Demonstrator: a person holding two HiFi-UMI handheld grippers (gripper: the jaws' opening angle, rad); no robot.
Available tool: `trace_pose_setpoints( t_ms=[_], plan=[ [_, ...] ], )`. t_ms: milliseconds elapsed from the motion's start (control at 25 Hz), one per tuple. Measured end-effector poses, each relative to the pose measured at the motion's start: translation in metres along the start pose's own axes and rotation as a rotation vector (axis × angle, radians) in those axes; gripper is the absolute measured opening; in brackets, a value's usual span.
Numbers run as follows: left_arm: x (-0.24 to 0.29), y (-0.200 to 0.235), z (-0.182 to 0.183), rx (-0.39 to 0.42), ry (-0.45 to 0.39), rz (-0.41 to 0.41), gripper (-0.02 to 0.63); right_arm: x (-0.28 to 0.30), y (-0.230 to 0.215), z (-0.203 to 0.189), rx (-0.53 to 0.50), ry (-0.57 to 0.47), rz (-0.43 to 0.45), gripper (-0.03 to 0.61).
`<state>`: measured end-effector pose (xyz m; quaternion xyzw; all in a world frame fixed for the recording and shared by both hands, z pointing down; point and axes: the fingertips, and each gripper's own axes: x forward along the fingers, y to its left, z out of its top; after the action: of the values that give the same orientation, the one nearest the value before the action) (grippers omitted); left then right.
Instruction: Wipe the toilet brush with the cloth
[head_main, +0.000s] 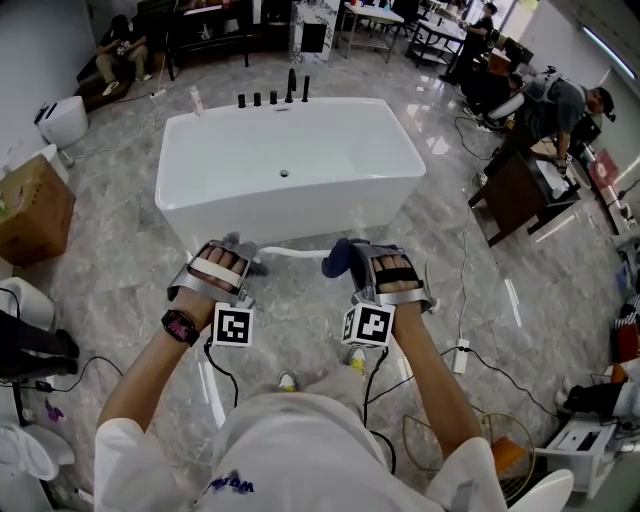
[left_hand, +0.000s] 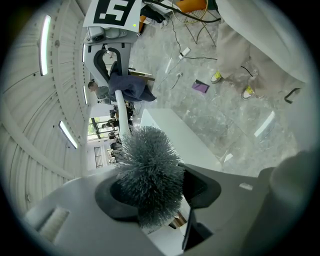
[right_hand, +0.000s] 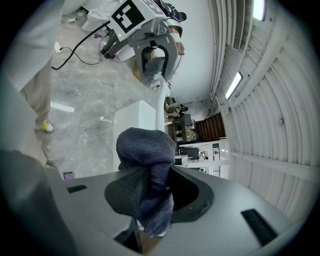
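Observation:
The toilet brush has a grey bristle head (left_hand: 147, 167) and a white handle (left_hand: 121, 112). My left gripper (left_hand: 152, 194) is shut on the bristle head. The handle runs across to my right gripper (right_hand: 155, 192), which is shut on a dark blue cloth (right_hand: 145, 145) wrapped around the handle (right_hand: 160, 107). In the head view both grippers, left (head_main: 228, 262) and right (head_main: 375, 262), are held level in front of me. The handle (head_main: 290, 253) bridges them and the cloth (head_main: 338, 258) sits at its right end. The handle's tip is hidden under the cloth.
A white bathtub (head_main: 290, 165) stands just beyond the grippers. A cardboard box (head_main: 35, 210) and a toilet (head_main: 62, 120) are at the left, a dark desk (head_main: 515, 190) at the right. Cables (head_main: 460, 350) lie on the marble floor. People are at the back of the room.

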<state>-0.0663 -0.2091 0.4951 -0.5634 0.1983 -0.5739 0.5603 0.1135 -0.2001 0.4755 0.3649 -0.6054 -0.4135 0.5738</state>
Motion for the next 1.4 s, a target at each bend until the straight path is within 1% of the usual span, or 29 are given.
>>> trace_pose_setpoints(
  t_ms=[400, 520, 800, 920, 1040, 1120, 1160, 1240, 1400],
  plan=[
    [-0.002, -0.007, -0.007, 0.003, 0.008, -0.003, 0.232, -0.002, 0.003, -0.014, 0.010, 0.022, 0.002, 0.120],
    [-0.002, -0.008, -0.005, -0.005, -0.001, -0.007, 0.232, -0.002, 0.003, -0.018, 0.015, 0.025, 0.002, 0.120],
    [-0.008, 0.001, -0.001, 0.006, -0.024, 0.032, 0.232, -0.004, 0.001, -0.026, 0.036, 0.040, -0.011, 0.124],
    [-0.010, 0.002, -0.002, 0.001, -0.032, 0.029, 0.230, -0.002, 0.001, -0.024, 0.033, 0.036, -0.042, 0.144],
    [-0.008, 0.003, -0.002, 0.011, -0.021, 0.037, 0.230, 0.005, 0.009, -0.024, 0.026, 0.034, -0.053, 0.207],
    [-0.007, 0.001, -0.001, 0.009, -0.024, 0.024, 0.230, 0.009, 0.012, -0.024, 0.001, 0.058, -0.051, 0.201],
    [-0.008, -0.001, 0.001, 0.006, -0.025, 0.017, 0.231, 0.009, 0.013, -0.022, -0.011, 0.073, -0.049, 0.176],
    [-0.008, -0.001, 0.002, 0.007, -0.025, 0.013, 0.232, 0.010, 0.014, -0.019, -0.018, 0.087, -0.046, 0.150],
    [-0.008, -0.001, 0.001, 0.008, -0.024, 0.015, 0.232, 0.010, 0.010, -0.008, -0.010, 0.068, -0.054, 0.149]
  ],
)
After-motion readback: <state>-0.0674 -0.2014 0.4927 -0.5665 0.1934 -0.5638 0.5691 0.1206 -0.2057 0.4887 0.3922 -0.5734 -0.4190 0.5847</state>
